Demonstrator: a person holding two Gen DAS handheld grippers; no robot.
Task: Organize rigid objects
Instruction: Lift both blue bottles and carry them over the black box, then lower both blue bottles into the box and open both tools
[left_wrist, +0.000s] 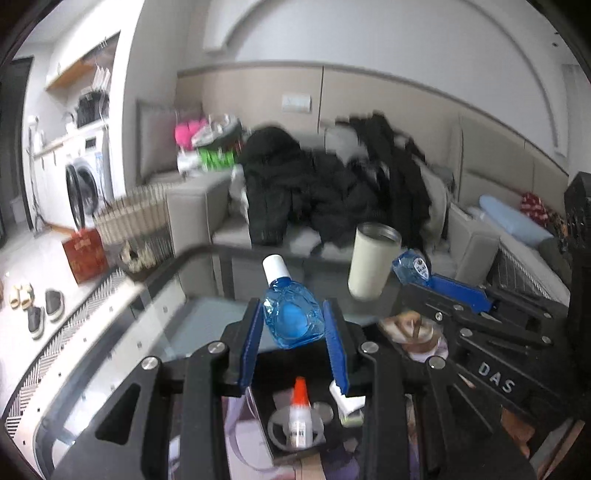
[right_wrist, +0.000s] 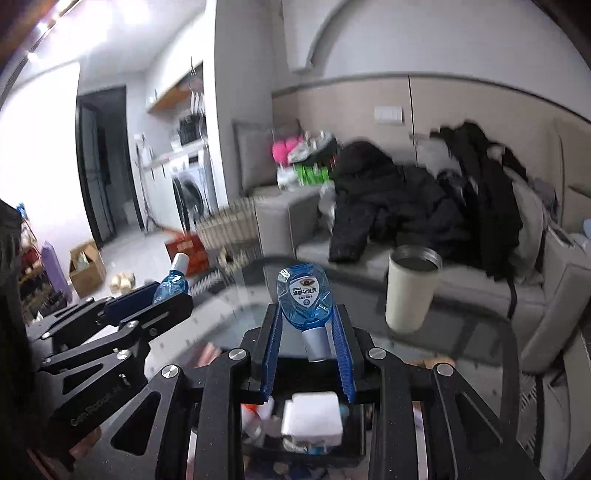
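My left gripper (left_wrist: 293, 325) is shut on a small blue eye-drop bottle (left_wrist: 291, 314) with a white cap pointing up, held above a glass table (left_wrist: 110, 350). My right gripper (right_wrist: 306, 321) is shut on a second blue eye-drop bottle (right_wrist: 303, 299), label facing me, cap pointing down. Each gripper shows in the other's view: the right one (left_wrist: 439, 280) with its bottle (left_wrist: 412, 266), the left one (right_wrist: 166, 295) with its bottle (right_wrist: 173, 282). Below the left gripper lies a black tray (left_wrist: 266, 402) with a small white glue bottle (left_wrist: 298, 417).
A cream steel-rimmed tumbler (left_wrist: 371, 260) stands on the glass table; it also shows in the right wrist view (right_wrist: 412, 288). A white box (right_wrist: 312, 419) lies under the right gripper. Behind is a grey sofa (left_wrist: 236, 229) piled with black clothes (left_wrist: 332, 184), and a wicker basket (left_wrist: 136, 214).
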